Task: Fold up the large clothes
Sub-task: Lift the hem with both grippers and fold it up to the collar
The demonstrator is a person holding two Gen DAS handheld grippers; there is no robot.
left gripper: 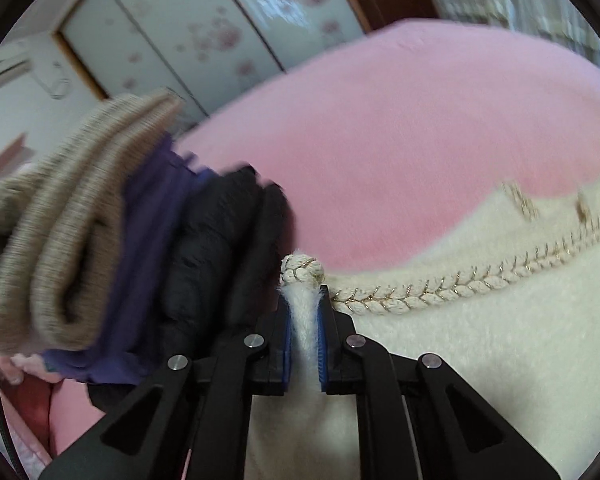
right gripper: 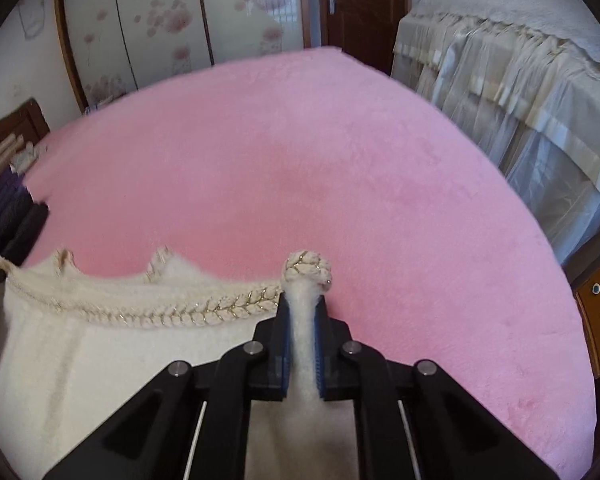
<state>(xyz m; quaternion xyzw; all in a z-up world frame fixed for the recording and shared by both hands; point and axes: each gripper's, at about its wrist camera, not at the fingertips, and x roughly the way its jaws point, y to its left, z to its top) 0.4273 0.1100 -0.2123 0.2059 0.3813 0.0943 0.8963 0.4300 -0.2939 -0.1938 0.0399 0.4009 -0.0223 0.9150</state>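
Black linkage arms fill the bottom of both wrist views, and between them each gripper is clenched on the cream garment. From where I stand, the left gripper (left gripper: 304,300) pinches a fluffy fold just under a knob of the braided trim (left gripper: 440,286), and the right gripper (right gripper: 303,308) does the same at the other end of that trim, so both hold the same gold-flecked braided edge. The garment (right gripper: 100,352) sags between the two grips, and its lower part seems to rest on the pink bed (right gripper: 300,152), which spreads wide and bare beyond it. Beside the left gripper sits a pile of folded clothes (left gripper: 100,240): a beige knit on top, something purple beneath, black padded fabric lowest. That pile suggests several pieces are already done; this cream one looks only just taken up by its edge, with the spreading out and every fold still to come. No brand, label or writing can be read anywhere; the wardrobe doors (right gripper: 160,28) at the back carry only a pink flower print.
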